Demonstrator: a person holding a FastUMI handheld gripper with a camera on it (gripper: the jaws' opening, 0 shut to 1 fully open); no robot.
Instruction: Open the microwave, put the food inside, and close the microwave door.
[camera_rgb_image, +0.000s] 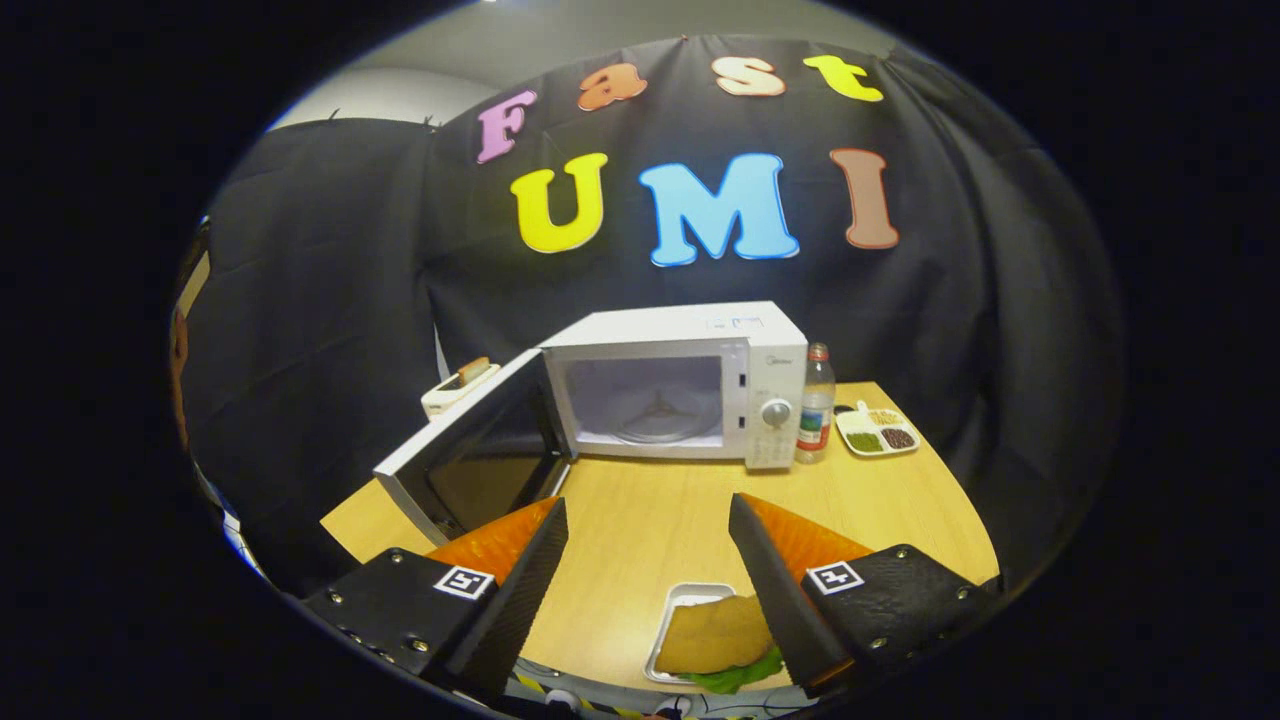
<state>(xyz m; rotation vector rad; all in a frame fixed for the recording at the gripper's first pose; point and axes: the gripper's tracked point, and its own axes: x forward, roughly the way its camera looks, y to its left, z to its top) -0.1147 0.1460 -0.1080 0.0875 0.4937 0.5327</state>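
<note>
Spread-fingered tool (648, 520) above food tray (690, 628); open microwave (680, 385), logo illegible.

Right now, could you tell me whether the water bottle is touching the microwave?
Cannot tell. In the gripper view the water bottle stands right against the microwave's control-panel side, with no gap visible, but contact isn't plain. The tool is open, well short of both.
</note>
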